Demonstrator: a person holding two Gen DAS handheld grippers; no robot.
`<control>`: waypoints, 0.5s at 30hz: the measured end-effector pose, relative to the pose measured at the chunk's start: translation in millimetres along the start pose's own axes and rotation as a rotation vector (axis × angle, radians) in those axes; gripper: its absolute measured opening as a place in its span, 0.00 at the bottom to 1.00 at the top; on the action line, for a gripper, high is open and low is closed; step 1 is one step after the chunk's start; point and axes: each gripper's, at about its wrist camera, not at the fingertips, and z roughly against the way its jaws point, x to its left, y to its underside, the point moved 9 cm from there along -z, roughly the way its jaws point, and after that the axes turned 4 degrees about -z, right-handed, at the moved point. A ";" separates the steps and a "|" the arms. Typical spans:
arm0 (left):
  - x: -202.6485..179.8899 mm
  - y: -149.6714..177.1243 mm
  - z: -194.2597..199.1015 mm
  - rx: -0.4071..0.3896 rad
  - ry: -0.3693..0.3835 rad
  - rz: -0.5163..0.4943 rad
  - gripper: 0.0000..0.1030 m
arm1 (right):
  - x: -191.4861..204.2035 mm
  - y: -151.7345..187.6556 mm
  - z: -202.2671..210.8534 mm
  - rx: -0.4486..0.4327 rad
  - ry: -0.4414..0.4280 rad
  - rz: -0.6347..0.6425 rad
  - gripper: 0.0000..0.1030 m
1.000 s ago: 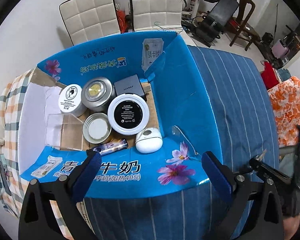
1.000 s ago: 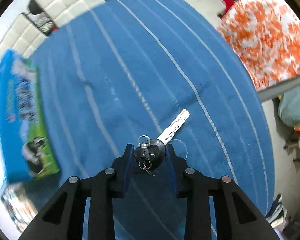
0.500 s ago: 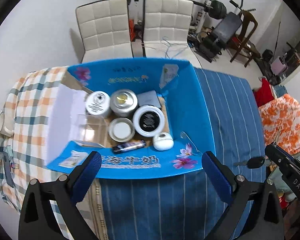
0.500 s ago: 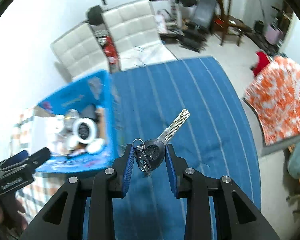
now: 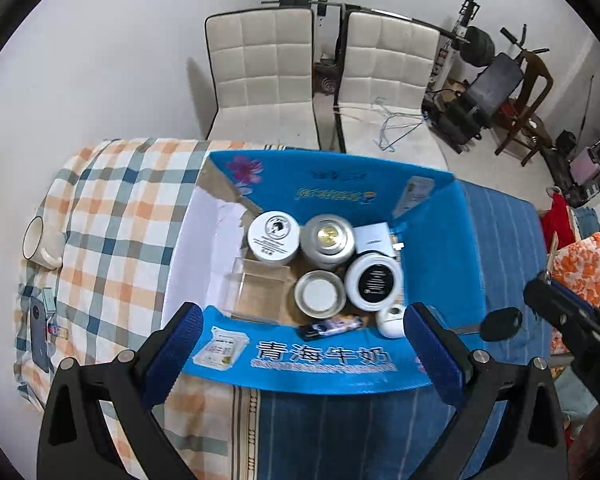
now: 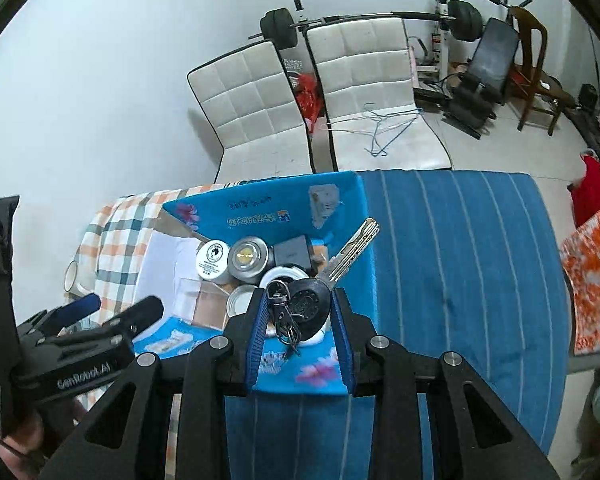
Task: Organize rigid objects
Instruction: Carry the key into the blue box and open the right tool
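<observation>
Right gripper [image 6: 300,322] is clamped on the black head of a key [image 6: 312,308], ring and clip dangling between the fingers. Key's long axis runs forward and up-right from the gripper, blade tip pointing away over the right wall of the blue carton [image 6: 340,216]. Carton opening lies ahead and slightly left of the right gripper; tins and jars crowd its floor. Left gripper [image 5: 300,352] hangs spread wide, holding nothing, at the carton's near flap. Right gripper carries the load and is the nearer one; judged next: shift left-forward, then release over the carton.
</observation>
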 end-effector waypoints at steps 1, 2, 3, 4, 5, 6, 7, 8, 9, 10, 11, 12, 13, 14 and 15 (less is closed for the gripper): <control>3.3 0.0 -7.6 0.013 -0.013 -0.001 1.00 | 0.7 -1.9 -9.5 0.010 0.004 0.000 0.33; 4.7 0.0 -11.6 0.018 -0.017 -0.001 1.00 | 0.2 -4.3 -23.9 0.025 0.013 -0.001 0.33; 5.9 -1.4 -19.8 0.026 -0.022 -0.003 1.00 | -2.0 -5.6 -35.0 0.036 0.022 -0.001 0.33; 6.5 -2.2 -25.5 0.033 -0.026 -0.005 1.00 | -4.1 -7.6 -49.8 0.055 0.036 0.001 0.33; 6.8 -3.8 -32.1 0.038 -0.028 -0.007 1.00 | -8.0 -10.4 -65.2 0.070 0.051 -0.004 0.33; 7.5 -5.8 -39.8 0.042 -0.033 -0.010 1.00 | -9.2 -11.4 -73.9 0.080 0.060 -0.004 0.33; 7.9 -8.1 -49.0 0.050 -0.037 -0.012 1.00 | -11.6 -14.0 -89.6 0.093 0.082 -0.002 0.32; 8.1 -9.9 -57.1 0.056 -0.037 -0.015 1.00 | -13.5 -15.5 -99.8 0.100 0.102 0.004 0.32; 8.6 -11.9 -65.9 0.067 -0.039 -0.019 1.00 | -16.2 -16.4 -109.2 0.108 0.118 0.006 0.33; 9.1 -14.1 -75.2 0.078 -0.042 -0.024 1.00 | -18.3 -16.9 -118.6 0.120 0.128 0.007 0.32; 9.4 -16.0 -85.1 0.090 -0.042 -0.030 1.00 | -20.6 -17.4 -127.5 0.132 0.142 0.006 0.32; 9.4 -16.9 -90.4 0.099 -0.040 -0.034 1.00 | -23.2 -17.9 -137.9 0.136 0.173 0.013 0.32; 9.1 -18.1 -98.9 0.114 -0.033 -0.040 1.00 | -24.9 -17.0 -143.1 0.138 0.189 0.018 0.33; 9.2 -18.6 -102.3 0.118 -0.029 -0.044 1.00 | -26.2 -15.6 -150.7 0.150 0.200 0.017 0.33; 9.0 -19.5 -106.5 0.122 -0.028 -0.052 1.00 | -27.7 -13.2 -158.4 0.169 0.206 0.013 0.33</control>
